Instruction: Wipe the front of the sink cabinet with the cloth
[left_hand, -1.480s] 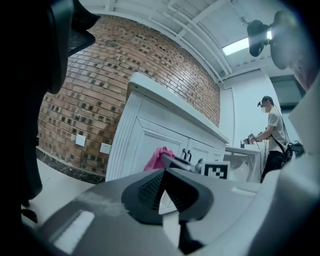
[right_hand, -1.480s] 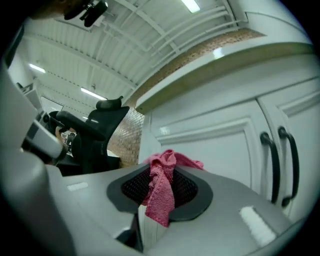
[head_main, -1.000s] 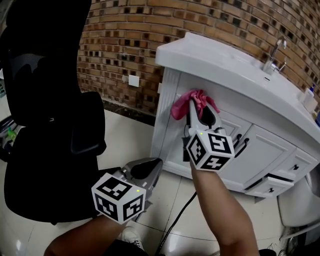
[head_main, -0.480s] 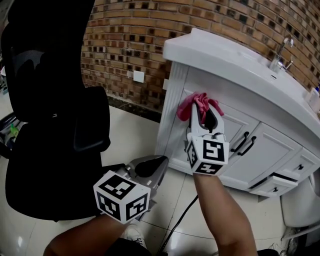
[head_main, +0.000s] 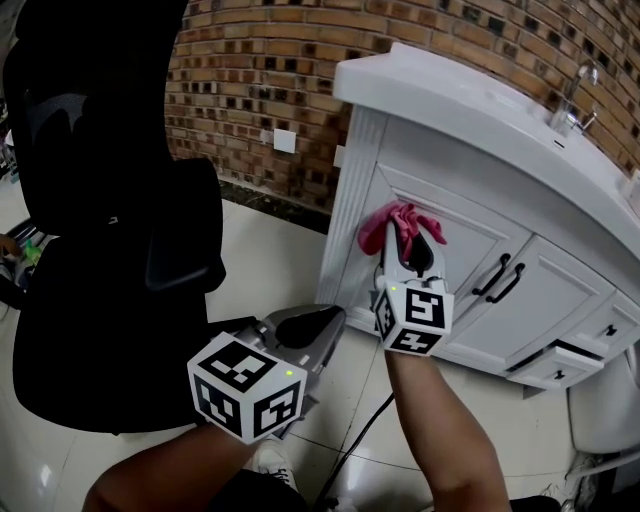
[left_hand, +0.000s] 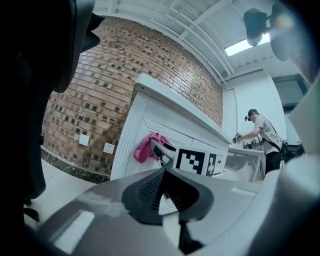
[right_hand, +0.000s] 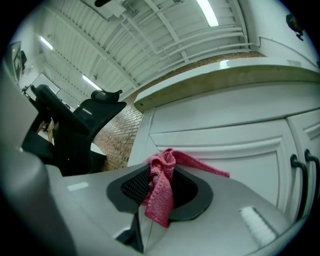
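While clamped in the right gripper (head_main: 407, 238), cloth (head_main: 384, 224) touches cabinet (head_main: 470, 245).

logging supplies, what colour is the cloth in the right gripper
Pink. The cloth shows best in the right gripper view.

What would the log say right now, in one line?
right tool: shut on pink cloth | cloth: against cabinet door, upper corner | left tool: shut, empty, held low

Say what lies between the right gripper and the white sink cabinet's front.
Only the crumpled pink cloth, clamped in the right gripper, as the head view shows.
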